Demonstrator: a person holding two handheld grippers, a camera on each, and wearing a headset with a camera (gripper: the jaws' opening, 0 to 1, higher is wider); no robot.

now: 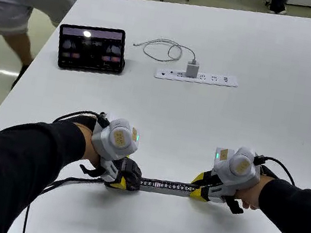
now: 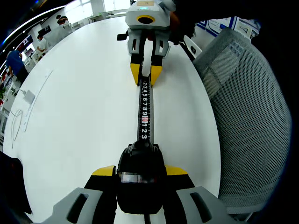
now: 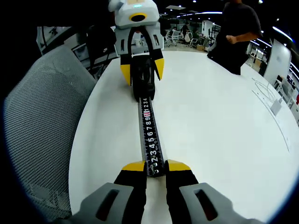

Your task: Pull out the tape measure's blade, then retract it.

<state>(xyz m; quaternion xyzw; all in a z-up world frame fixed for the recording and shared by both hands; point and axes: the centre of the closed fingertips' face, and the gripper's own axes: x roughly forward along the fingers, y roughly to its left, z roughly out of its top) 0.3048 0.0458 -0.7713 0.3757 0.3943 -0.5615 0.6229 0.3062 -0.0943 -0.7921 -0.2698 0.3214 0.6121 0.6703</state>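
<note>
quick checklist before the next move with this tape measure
1. Left tool shut on the case: ok.
2. Right tool pinching the blade at its end: ok.
3. Blade straight and untwisted between the tools: ok.
4. Blade out far enough: cannot tell; a short length is out.
5. Table around the blade free; tablet and power strip lie far off: ok.
6. Case lock setting: cannot tell.

Black tape measure (image 2: 140, 177), numbered blade (image 2: 144, 112) partly out, flat.
</note>
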